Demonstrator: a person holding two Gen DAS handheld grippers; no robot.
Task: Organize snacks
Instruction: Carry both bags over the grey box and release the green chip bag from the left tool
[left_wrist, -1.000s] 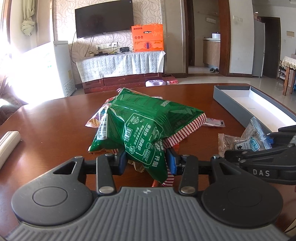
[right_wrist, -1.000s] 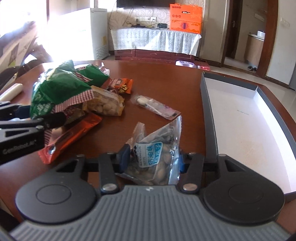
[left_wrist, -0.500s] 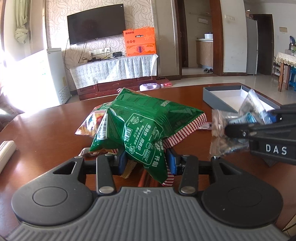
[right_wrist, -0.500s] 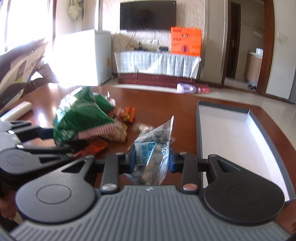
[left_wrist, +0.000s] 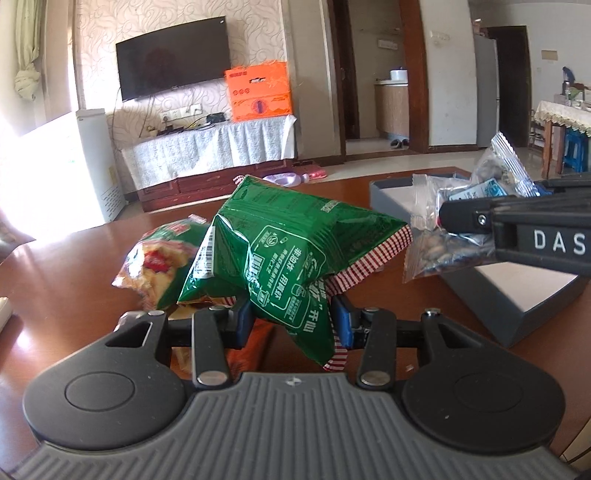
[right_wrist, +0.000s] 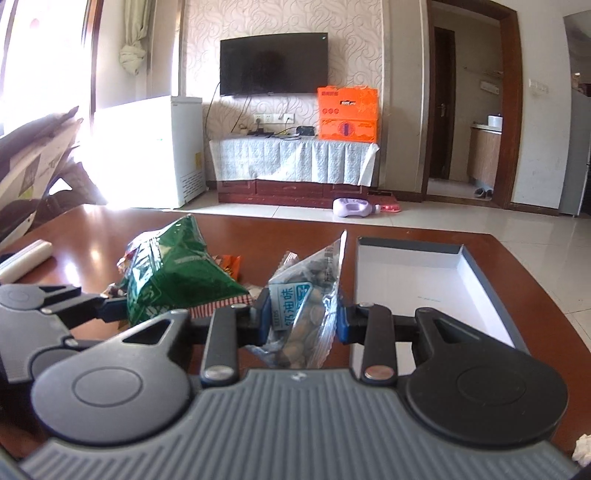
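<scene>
My left gripper (left_wrist: 291, 321) is shut on a green snack bag (left_wrist: 291, 251) with a red-checked edge and holds it above the brown table (left_wrist: 74, 266). The same bag shows in the right wrist view (right_wrist: 177, 273). My right gripper (right_wrist: 301, 321) is shut on a clear bag of nuts (right_wrist: 306, 306) with a blue label, lifted off the table. That bag also shows in the left wrist view (left_wrist: 443, 236), near the grey box's edge. The open grey box (right_wrist: 436, 280) with a white inside lies on the table to the right.
More snack packets lie behind the green bag: a yellow-red one (left_wrist: 159, 266) and an orange one (right_wrist: 231, 264). A white roll (right_wrist: 26, 258) lies at the table's left edge. A crumpled white paper (right_wrist: 583, 448) sits at the near right corner.
Both grippers have risen with their bags. The nut bag has come off the table and moved up beside the box's near edge. The green bag is higher too.
</scene>
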